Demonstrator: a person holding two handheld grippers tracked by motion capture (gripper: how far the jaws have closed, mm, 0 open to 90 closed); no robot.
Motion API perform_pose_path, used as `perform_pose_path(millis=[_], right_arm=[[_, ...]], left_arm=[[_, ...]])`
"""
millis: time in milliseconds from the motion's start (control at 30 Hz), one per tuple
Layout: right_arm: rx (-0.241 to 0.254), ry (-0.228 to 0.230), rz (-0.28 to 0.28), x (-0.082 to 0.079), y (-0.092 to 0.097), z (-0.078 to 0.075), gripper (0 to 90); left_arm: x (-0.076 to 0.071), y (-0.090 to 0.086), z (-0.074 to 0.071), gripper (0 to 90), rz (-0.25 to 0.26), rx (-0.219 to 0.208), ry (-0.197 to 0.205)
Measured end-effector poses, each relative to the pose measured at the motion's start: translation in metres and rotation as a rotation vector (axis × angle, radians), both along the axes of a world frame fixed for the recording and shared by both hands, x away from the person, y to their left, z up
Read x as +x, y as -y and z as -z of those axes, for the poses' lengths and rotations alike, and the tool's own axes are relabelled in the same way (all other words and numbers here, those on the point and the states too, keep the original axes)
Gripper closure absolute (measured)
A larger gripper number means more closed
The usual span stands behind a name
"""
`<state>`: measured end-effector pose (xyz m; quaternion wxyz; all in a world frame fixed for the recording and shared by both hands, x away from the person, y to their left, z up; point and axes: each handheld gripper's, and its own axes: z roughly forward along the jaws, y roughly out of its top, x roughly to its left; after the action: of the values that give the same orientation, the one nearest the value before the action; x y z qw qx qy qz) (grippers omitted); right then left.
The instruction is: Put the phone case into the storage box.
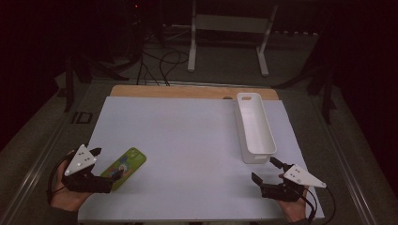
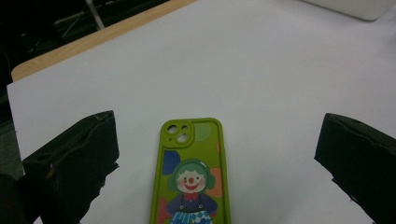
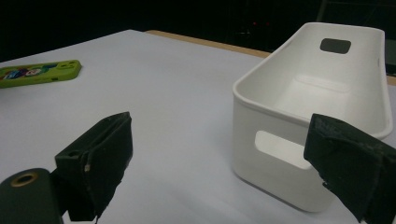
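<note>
Both your grippers, left gripper [image 1: 103, 161] and right gripper [image 1: 266, 169], gape empty; green phone [image 1: 124, 167] sits near-left by the mat edge, white bin [image 1: 256, 129] far-right, middle wide open

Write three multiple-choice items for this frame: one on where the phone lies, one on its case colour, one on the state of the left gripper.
1. Where does the phone lie?
A. inside the white bin
B. flat on the white table sheet, at the left gripper
C. on the floor

2. What colour is the phone's case?
A. green
B. red
C. black

3. How does the left gripper stand?
A. shut on the phone
B. open, jaws either side of the phone
C. shut on nothing

Answers: 1 B, the high view shows it on the white table sheet, far from the white bin. 2 A, the left gripper view shows a green case with a clown picture. 3 B, the jaws stand wide apart there, with sheet visible between each and the phone.
</note>
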<state>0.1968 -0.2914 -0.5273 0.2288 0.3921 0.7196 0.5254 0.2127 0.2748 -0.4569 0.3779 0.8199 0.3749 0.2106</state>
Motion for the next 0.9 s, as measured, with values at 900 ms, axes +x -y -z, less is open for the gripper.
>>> perform_pose_path(millis=[900], right_arm=[[0.001,0.004,0.001,0.000,0.000,0.000,7.9]], left_arm=[[0.017,-0.005,0.018,0.0,-0.021,0.097,-0.132]])
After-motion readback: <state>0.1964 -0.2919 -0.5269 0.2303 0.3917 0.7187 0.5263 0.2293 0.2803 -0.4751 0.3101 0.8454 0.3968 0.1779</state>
